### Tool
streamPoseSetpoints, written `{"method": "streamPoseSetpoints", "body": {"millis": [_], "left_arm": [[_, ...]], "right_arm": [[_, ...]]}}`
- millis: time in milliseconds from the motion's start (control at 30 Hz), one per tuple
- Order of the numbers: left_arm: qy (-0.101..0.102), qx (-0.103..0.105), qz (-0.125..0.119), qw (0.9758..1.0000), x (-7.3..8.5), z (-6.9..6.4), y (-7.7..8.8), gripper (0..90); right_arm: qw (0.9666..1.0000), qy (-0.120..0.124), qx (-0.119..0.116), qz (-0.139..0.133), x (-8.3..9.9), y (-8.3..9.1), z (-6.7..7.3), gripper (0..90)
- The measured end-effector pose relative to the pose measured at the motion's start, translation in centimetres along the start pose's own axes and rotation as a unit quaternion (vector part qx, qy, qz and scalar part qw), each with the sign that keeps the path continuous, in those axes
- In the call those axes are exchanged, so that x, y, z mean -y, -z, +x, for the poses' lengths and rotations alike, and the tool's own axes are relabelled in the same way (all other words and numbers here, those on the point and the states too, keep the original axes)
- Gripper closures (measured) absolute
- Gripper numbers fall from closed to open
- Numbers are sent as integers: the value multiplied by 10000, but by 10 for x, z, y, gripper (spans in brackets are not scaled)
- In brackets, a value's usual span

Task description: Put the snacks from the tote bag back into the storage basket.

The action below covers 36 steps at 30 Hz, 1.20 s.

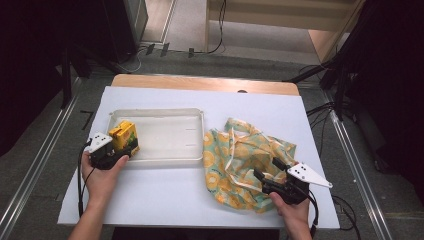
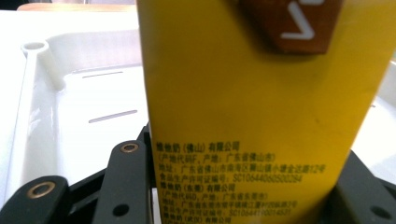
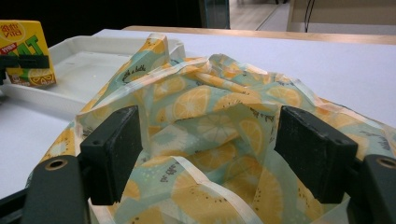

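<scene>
The yellow drink carton (image 1: 124,137) stands upright over the tray's (image 1: 170,153) left end, pinched by the left gripper (image 1: 120,150); the right gripper (image 1: 265,176), jaws spread, hovers at the lemon-print bag (image 1: 240,150).

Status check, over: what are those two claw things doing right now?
Left gripper clamped on yellow drink carton, at white plastic tray. Right gripper open over crumpled lemon-print cloth bag. Nothing in the way.
</scene>
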<state>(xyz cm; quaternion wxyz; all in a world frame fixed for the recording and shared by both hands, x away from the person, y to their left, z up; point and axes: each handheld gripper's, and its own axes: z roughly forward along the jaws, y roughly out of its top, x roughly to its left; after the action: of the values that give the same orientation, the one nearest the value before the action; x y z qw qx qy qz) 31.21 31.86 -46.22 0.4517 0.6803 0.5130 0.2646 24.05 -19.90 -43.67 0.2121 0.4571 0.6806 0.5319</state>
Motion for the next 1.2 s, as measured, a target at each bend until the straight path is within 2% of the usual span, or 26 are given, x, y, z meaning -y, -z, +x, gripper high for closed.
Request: {"method": "streamPoseSetpoints", "body": {"millis": [533,1133,1200], "left_arm": [[-194,-54,13,9998,1,-4,0,474],[47,-43,-26,10000,0,1,0,459],[-14,-7,-10,10000,0,1,0,449]], "right_arm": [[10000,-20,42,18,1,0,-1,233],[10000,-15,25,32,2,-2,0,233],[10000,-23,31,25,2,-2,0,233]]}}
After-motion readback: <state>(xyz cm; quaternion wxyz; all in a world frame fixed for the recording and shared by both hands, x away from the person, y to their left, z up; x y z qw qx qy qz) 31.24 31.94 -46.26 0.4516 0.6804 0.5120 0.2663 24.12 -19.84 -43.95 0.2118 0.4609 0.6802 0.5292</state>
